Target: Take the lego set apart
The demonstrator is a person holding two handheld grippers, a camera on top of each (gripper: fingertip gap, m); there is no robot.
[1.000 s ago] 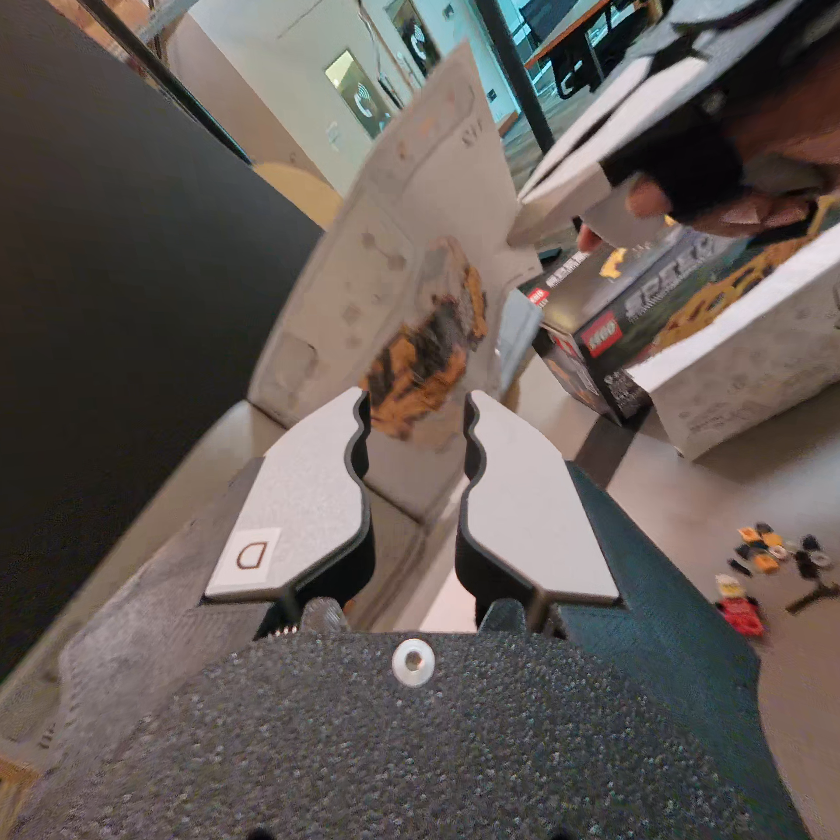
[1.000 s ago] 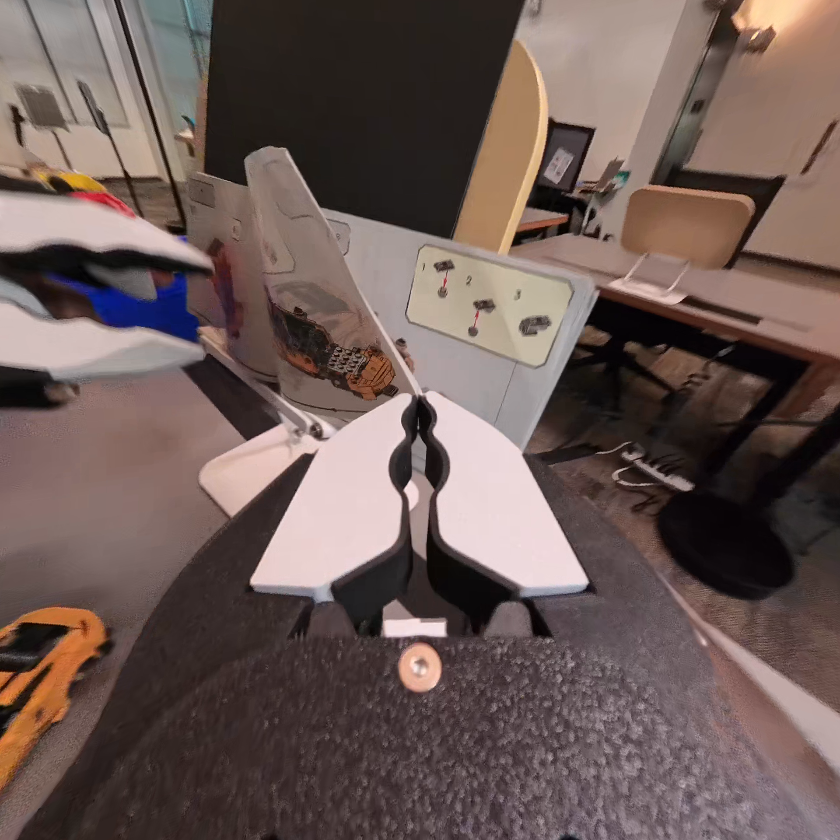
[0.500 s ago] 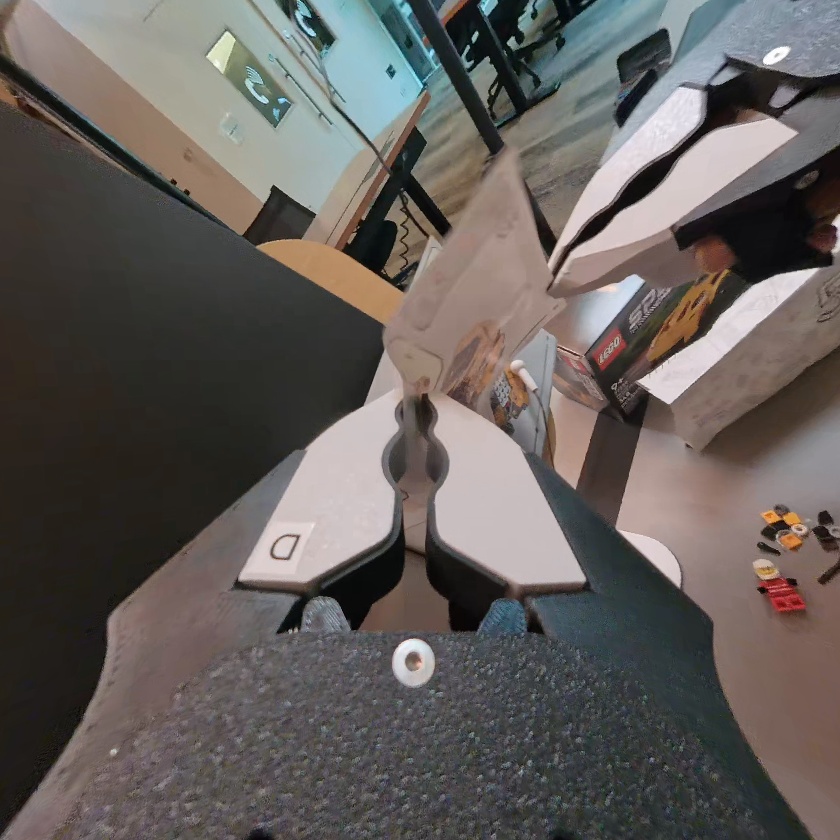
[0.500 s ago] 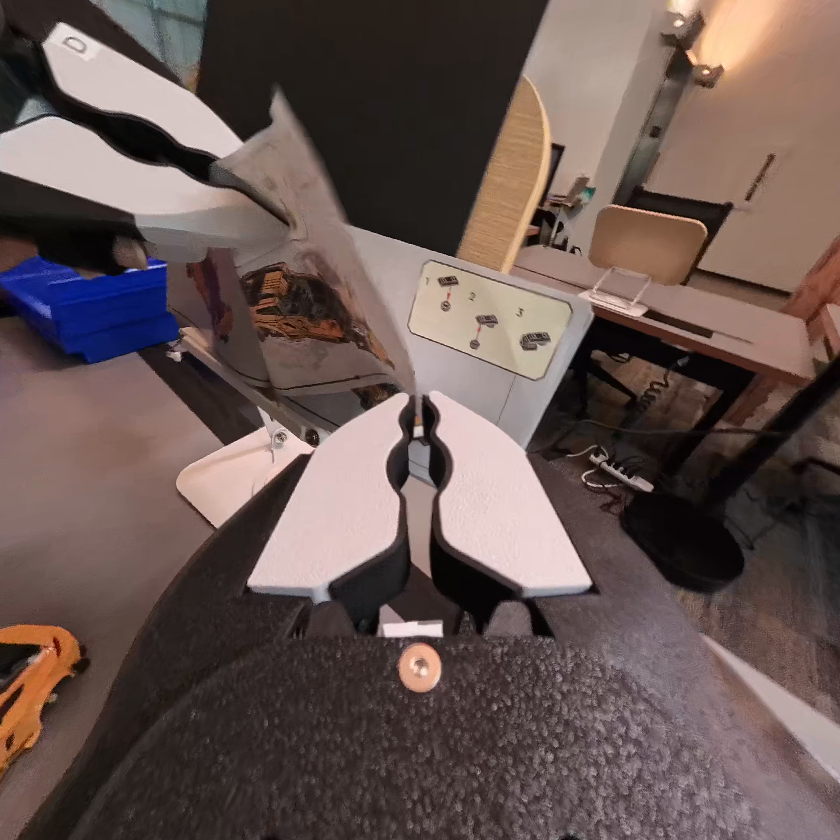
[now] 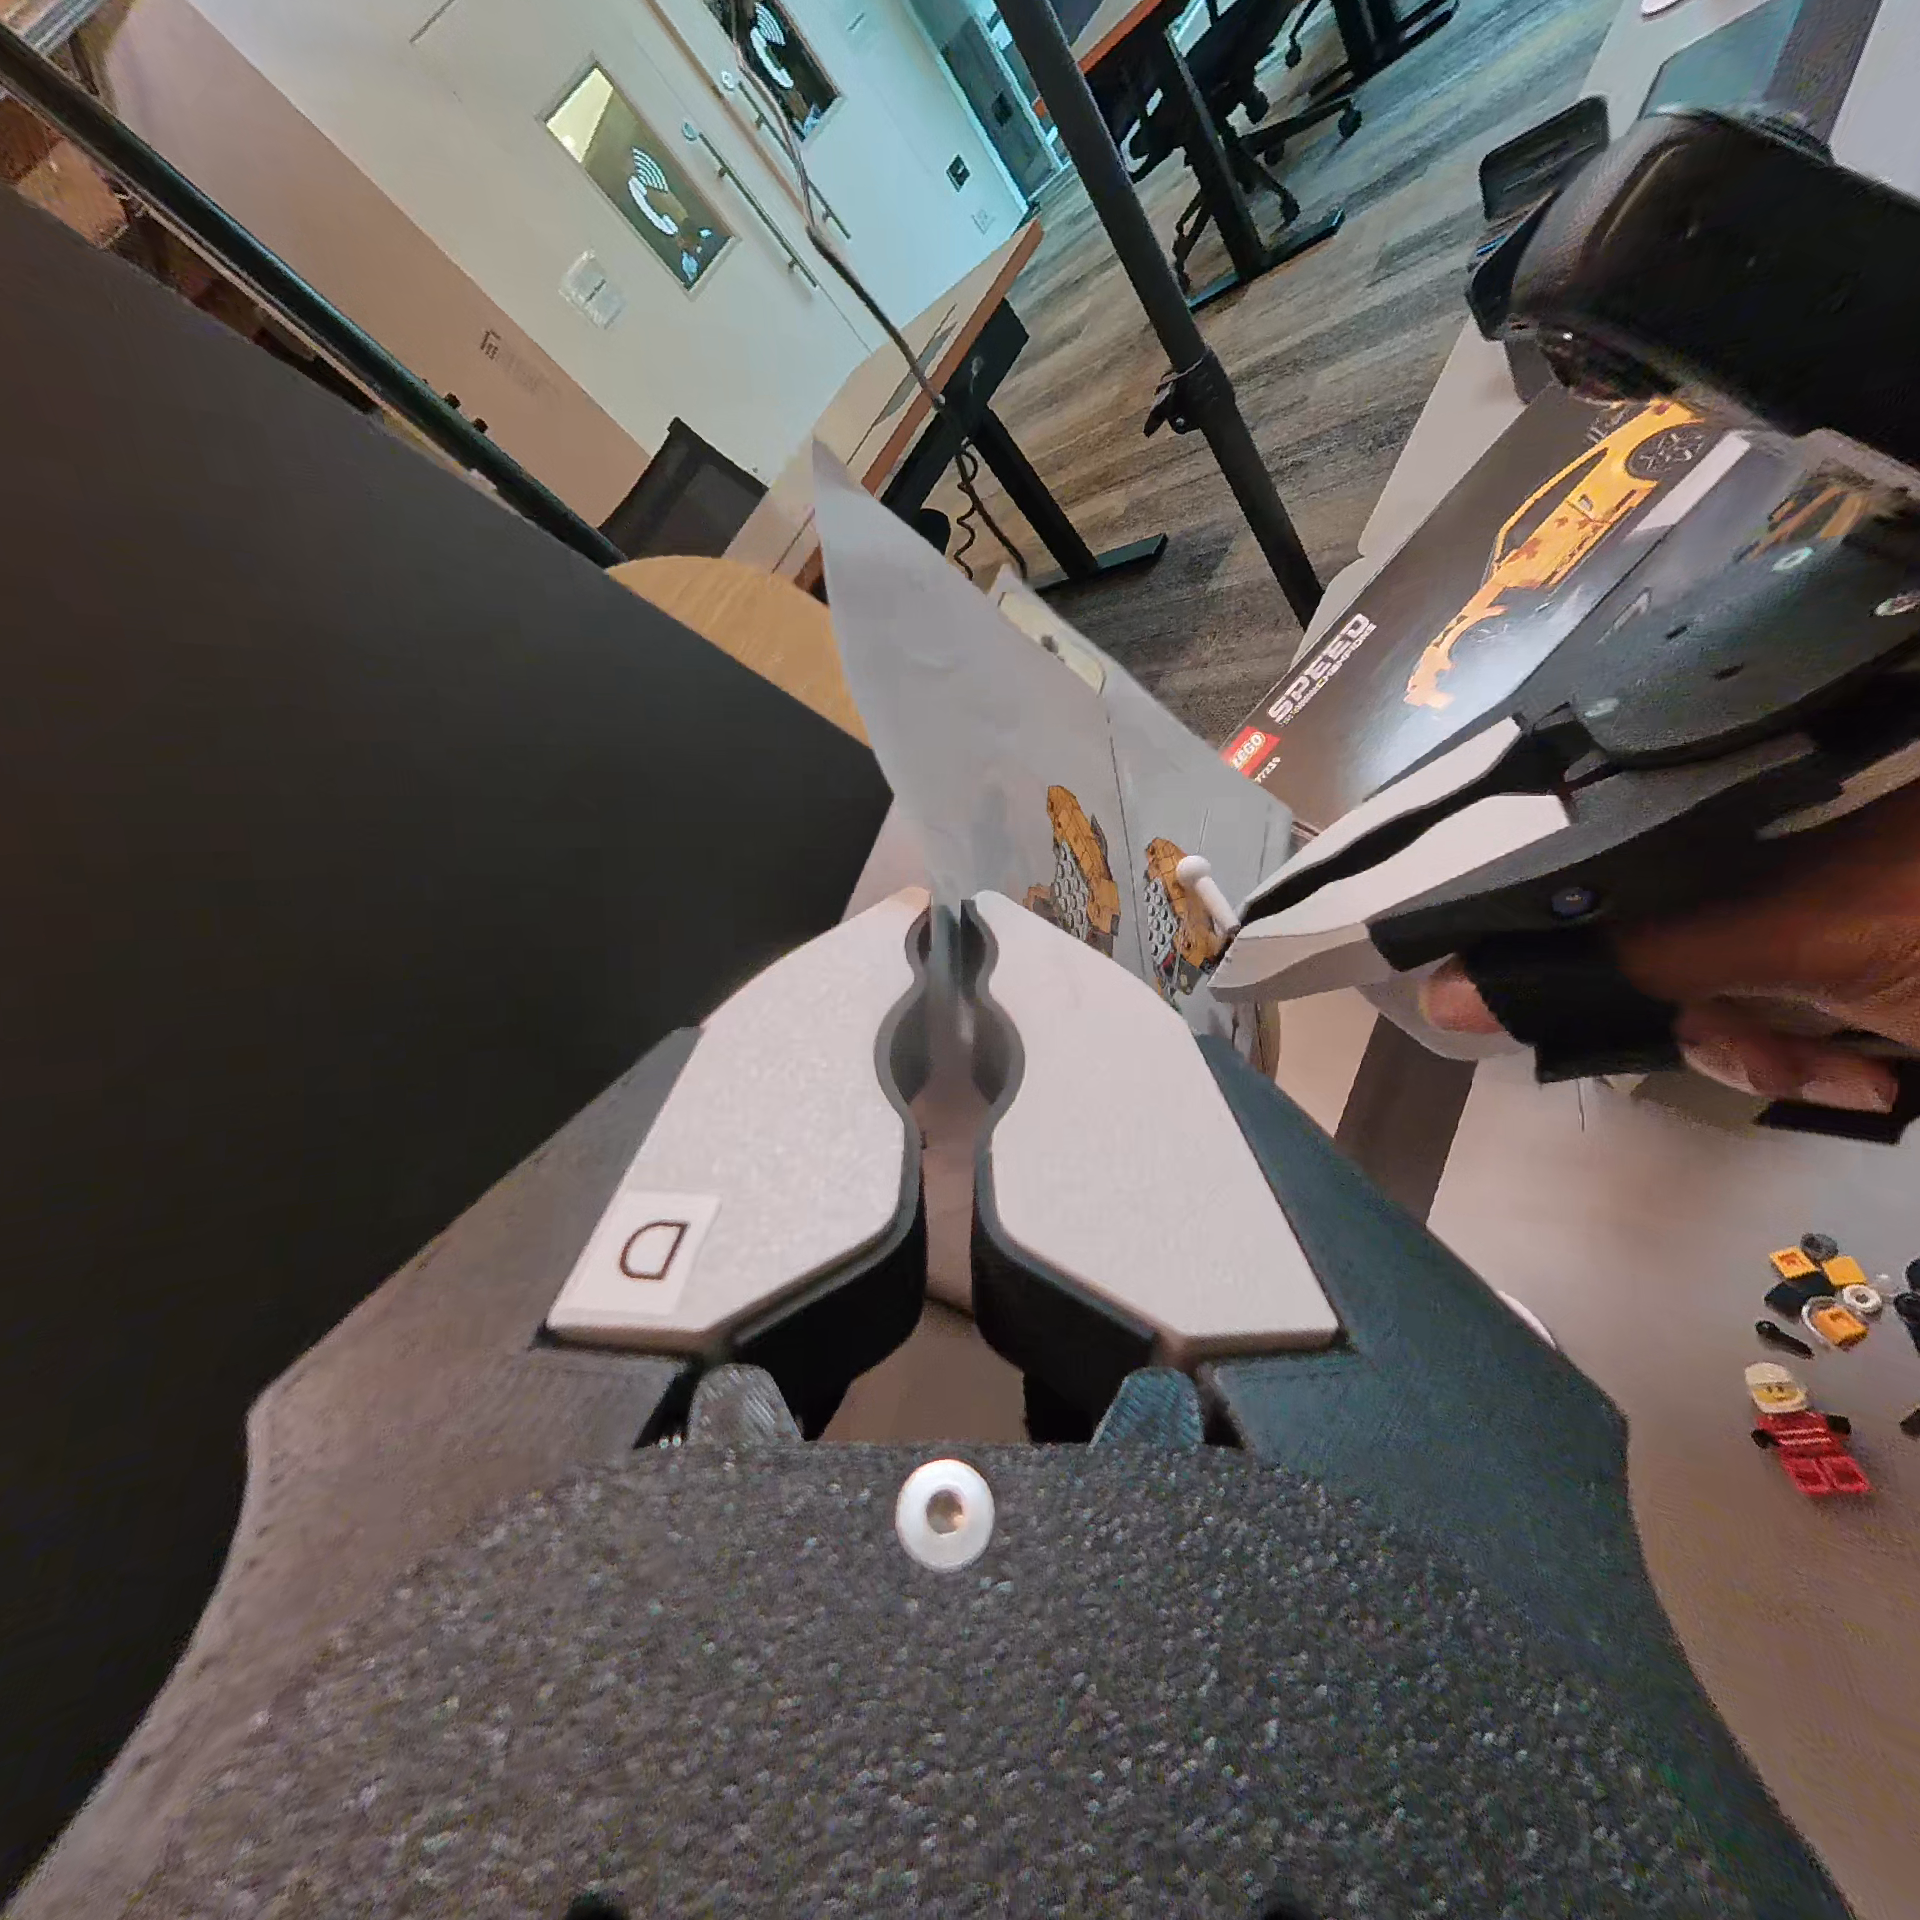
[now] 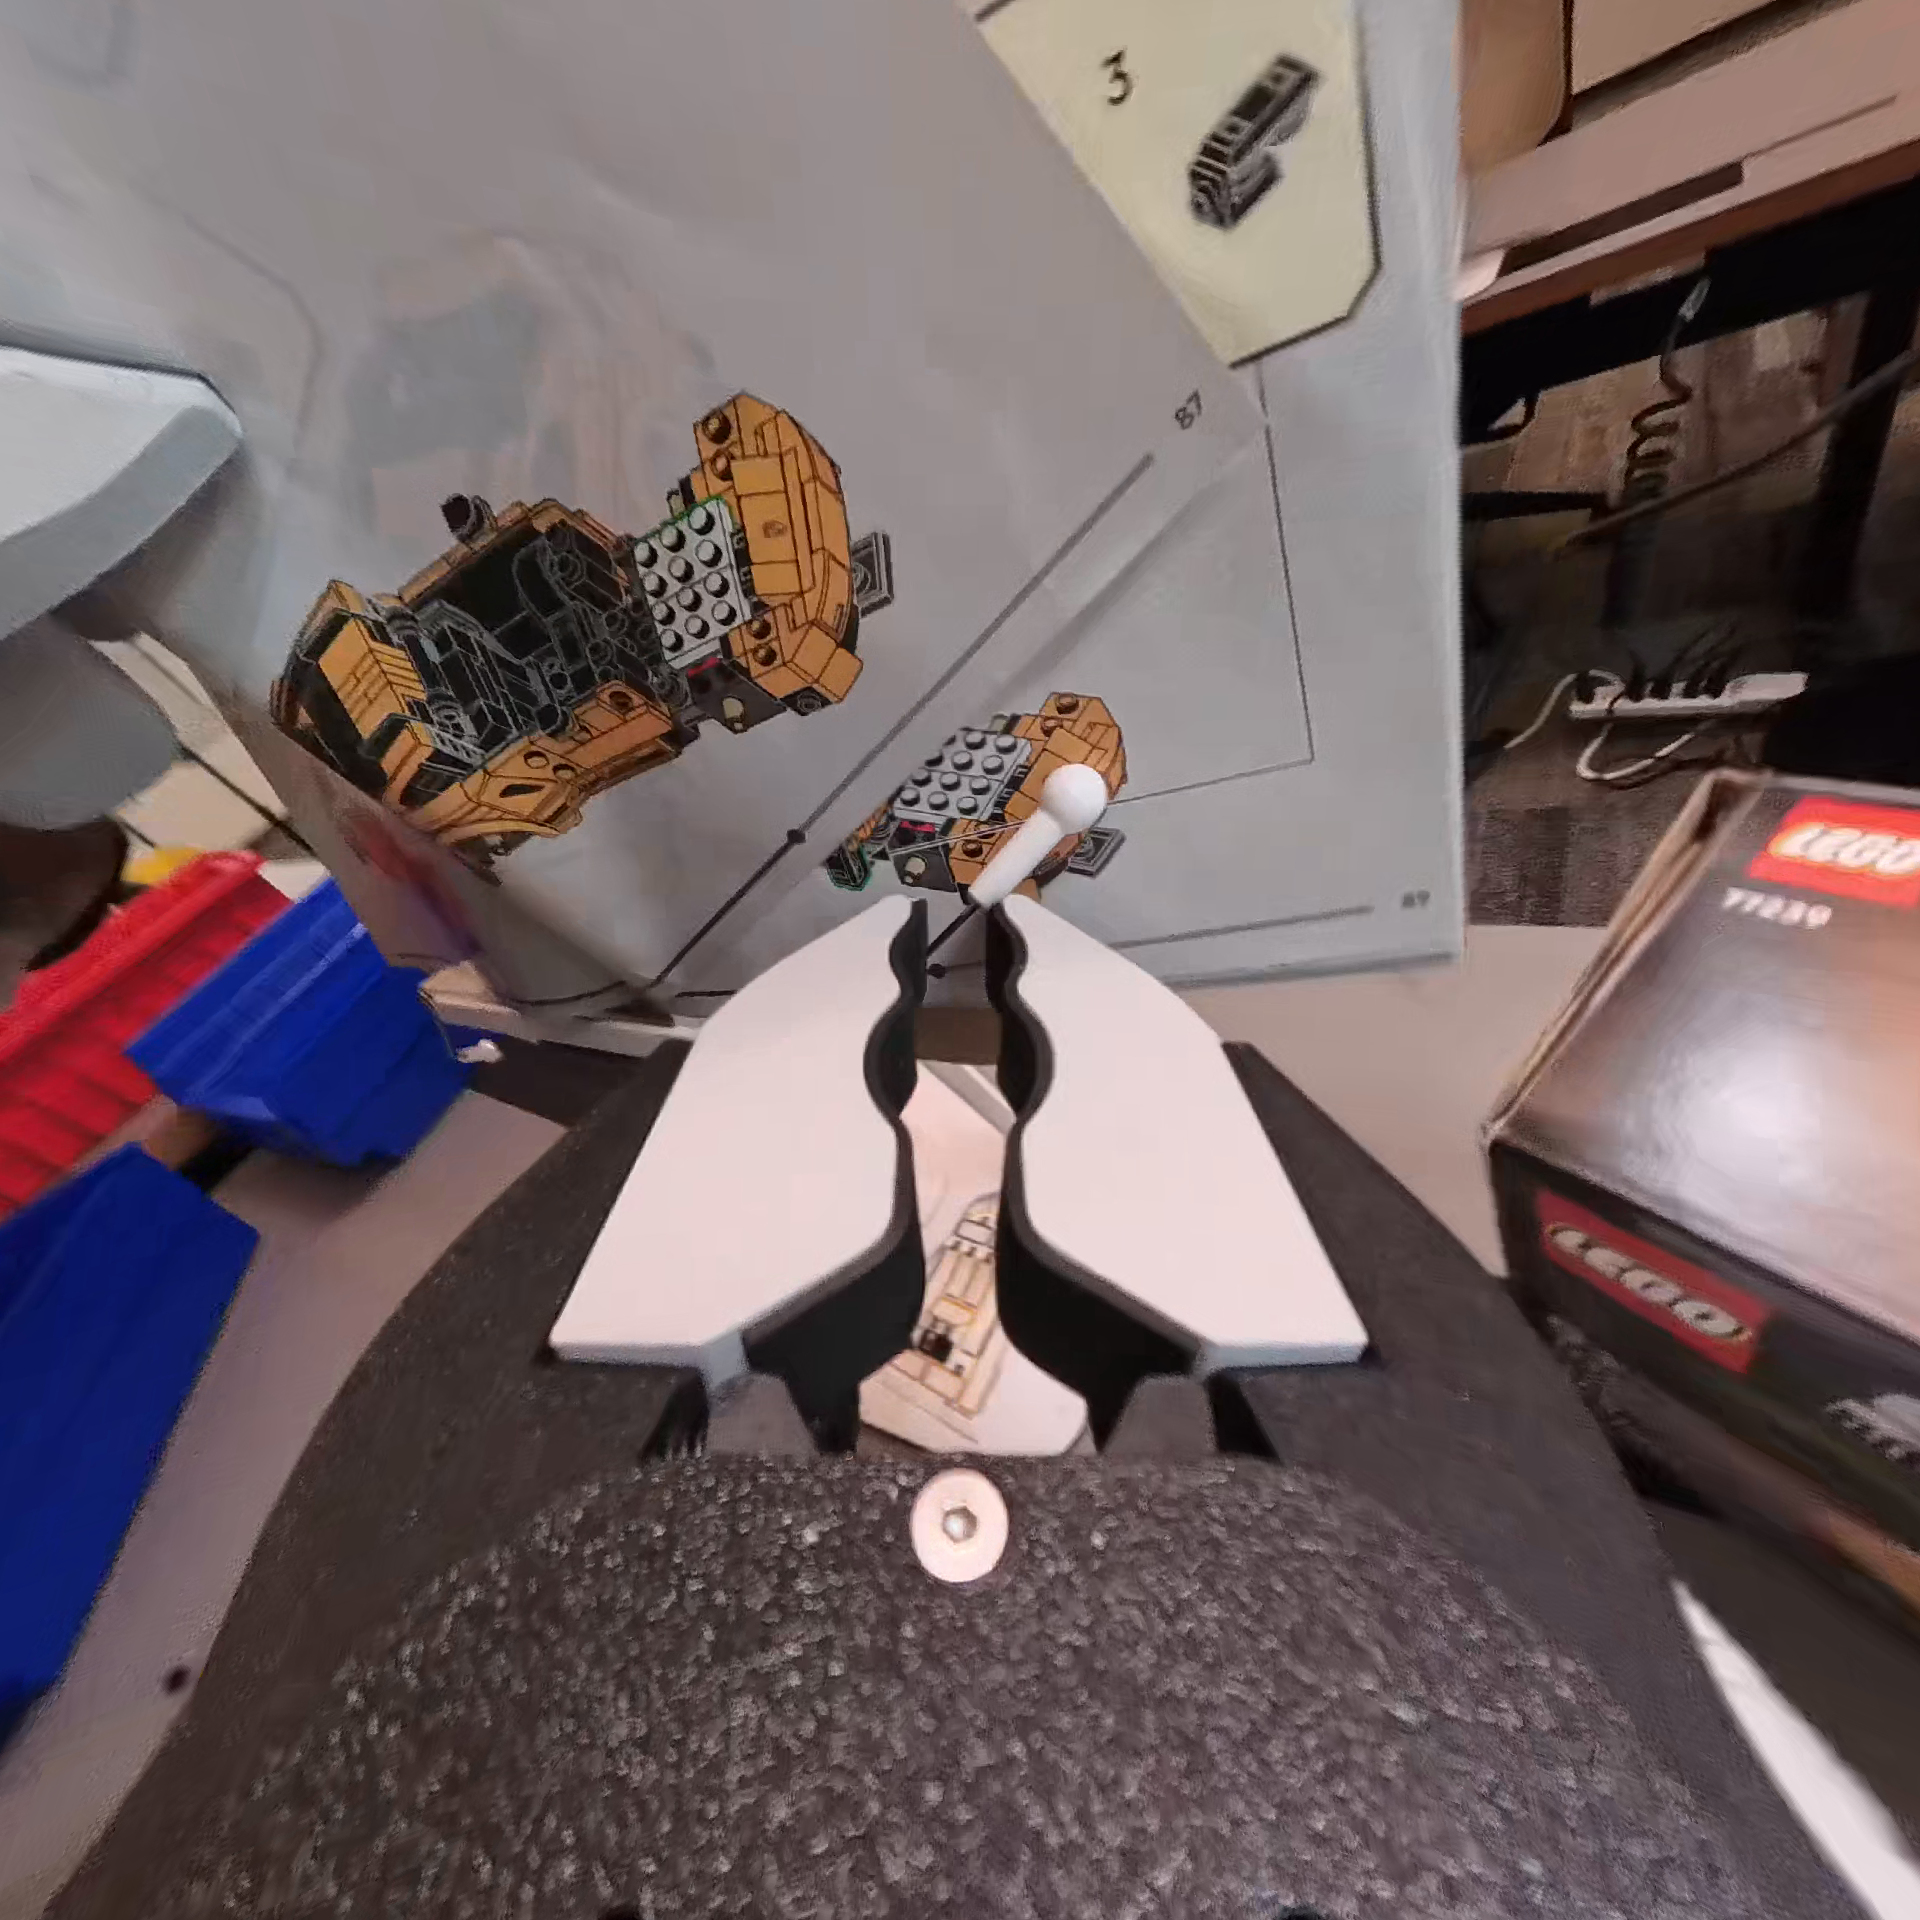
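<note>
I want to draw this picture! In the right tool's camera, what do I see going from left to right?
red bin → big orange car drawing on the instruction page → white peg → black set box. The blue bins overlap others, so I left them out.

We see smooth paper booklet pages [image 6: 935, 364], a glossy cardboard box [image 6: 1714, 1122], and seemingly matt plastic fingers [image 6: 1132, 1164].
</note>
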